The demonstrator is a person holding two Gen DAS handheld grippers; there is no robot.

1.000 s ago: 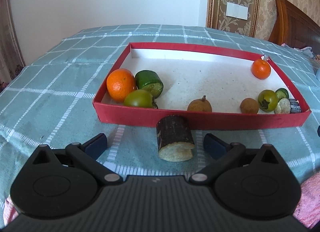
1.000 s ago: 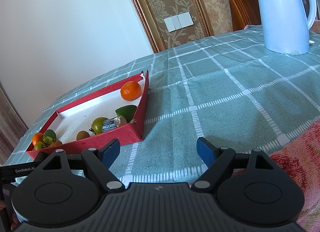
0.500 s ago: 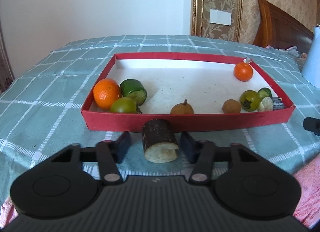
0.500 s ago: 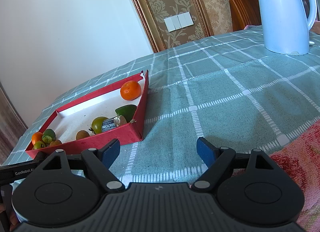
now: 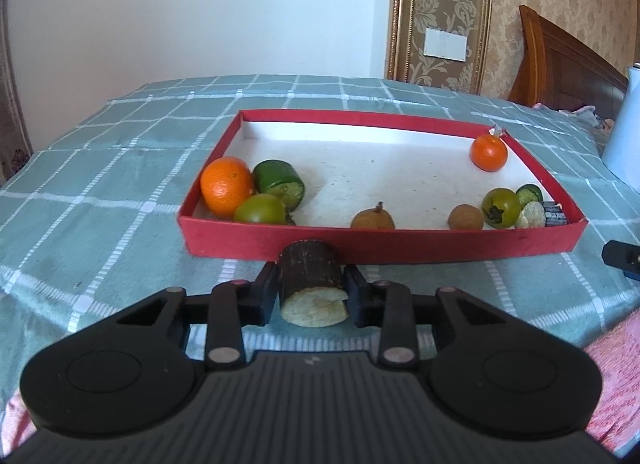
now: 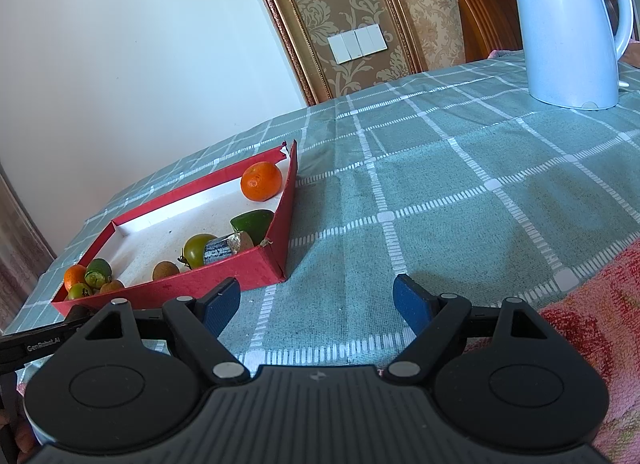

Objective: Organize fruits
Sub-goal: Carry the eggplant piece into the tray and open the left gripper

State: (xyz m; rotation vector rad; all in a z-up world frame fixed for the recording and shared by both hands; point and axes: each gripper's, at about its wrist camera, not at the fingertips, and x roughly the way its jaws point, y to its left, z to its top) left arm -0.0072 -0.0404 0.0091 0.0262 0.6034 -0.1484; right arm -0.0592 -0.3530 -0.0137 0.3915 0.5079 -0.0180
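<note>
My left gripper (image 5: pixel 312 292) is shut on a dark-skinned cut fruit piece (image 5: pixel 311 284) with a pale cut face, just in front of the red tray's near wall (image 5: pixel 400 248). The tray holds a large orange (image 5: pixel 226 191), a green cut piece (image 5: pixel 279 183), a green tomato (image 5: pixel 260 210), two brown longans (image 5: pixel 373 219), a small orange (image 5: pixel 489 152) and more pieces at the right corner (image 5: pixel 520 210). My right gripper (image 6: pixel 318 306) is open and empty over the cloth, right of the tray (image 6: pixel 280 240).
A white electric kettle (image 6: pixel 568 28) stands at the far right on the teal checked tablecloth (image 6: pixel 440 192). A pink patterned cloth (image 6: pixel 600 304) lies at the near right edge. A wooden chair back and wall stand behind the table.
My left gripper's fingers have closed from wide open onto the dark cut fruit piece. The view has risen a little. My right gripper has stayed still and open.
</note>
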